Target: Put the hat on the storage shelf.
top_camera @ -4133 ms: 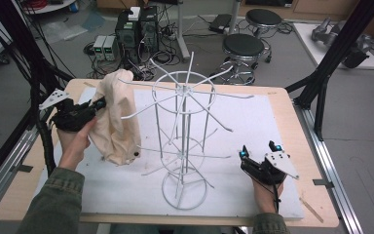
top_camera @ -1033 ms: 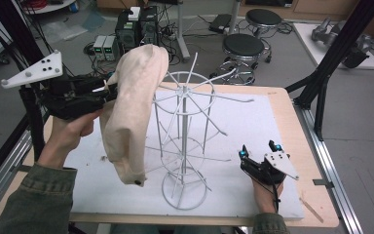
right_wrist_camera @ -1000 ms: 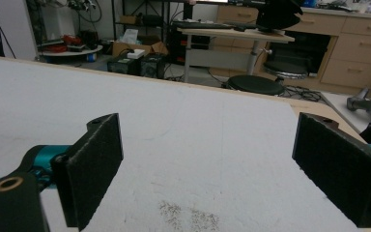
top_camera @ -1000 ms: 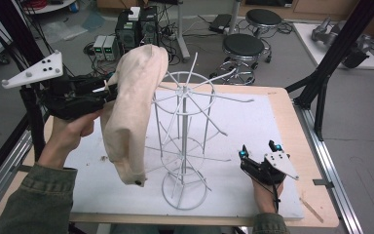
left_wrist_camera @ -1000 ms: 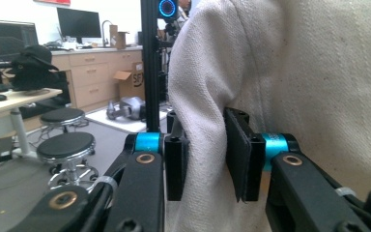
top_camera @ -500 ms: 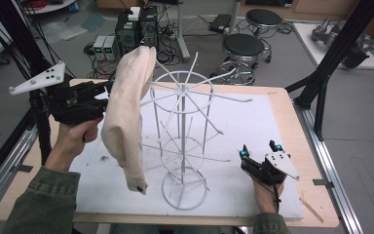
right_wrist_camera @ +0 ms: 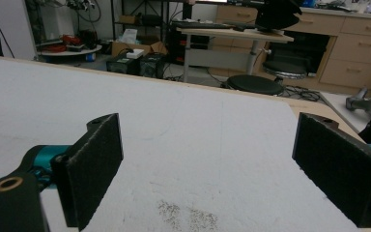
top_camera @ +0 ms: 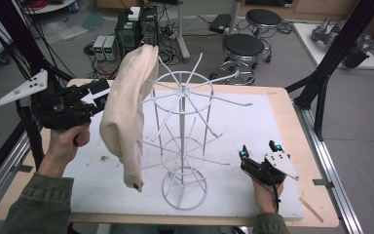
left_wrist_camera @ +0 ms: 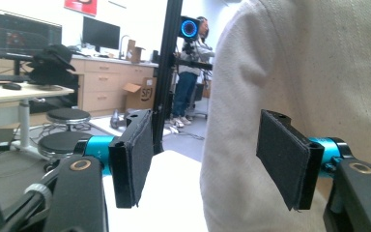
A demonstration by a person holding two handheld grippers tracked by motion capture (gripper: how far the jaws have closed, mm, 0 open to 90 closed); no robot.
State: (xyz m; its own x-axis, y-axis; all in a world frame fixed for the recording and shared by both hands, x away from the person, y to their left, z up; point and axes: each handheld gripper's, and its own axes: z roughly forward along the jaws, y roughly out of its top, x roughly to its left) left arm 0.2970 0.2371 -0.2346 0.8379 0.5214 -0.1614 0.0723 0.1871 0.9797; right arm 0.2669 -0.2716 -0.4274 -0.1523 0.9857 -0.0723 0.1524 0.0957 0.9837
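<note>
We saw the beige cloth bag (top_camera: pixel 126 112) hanging with its long axis near vertical, its top draped over the far-left spokes of the white wire rack (top_camera: pixel 182 141) and its lower end pointing down toward the white surface (top_camera: pixel 263 126). Our left gripper (top_camera: pixel 90 100) hovered just beside it, jaws wide and holding nothing. Our right gripper (top_camera: pixel 258 158) rested at the near right, jaws wide too.

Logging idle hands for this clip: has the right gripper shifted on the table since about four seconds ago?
No. The right gripper rests at the same spot on the white mat, right of the wire rack's base, jaws open.
</note>
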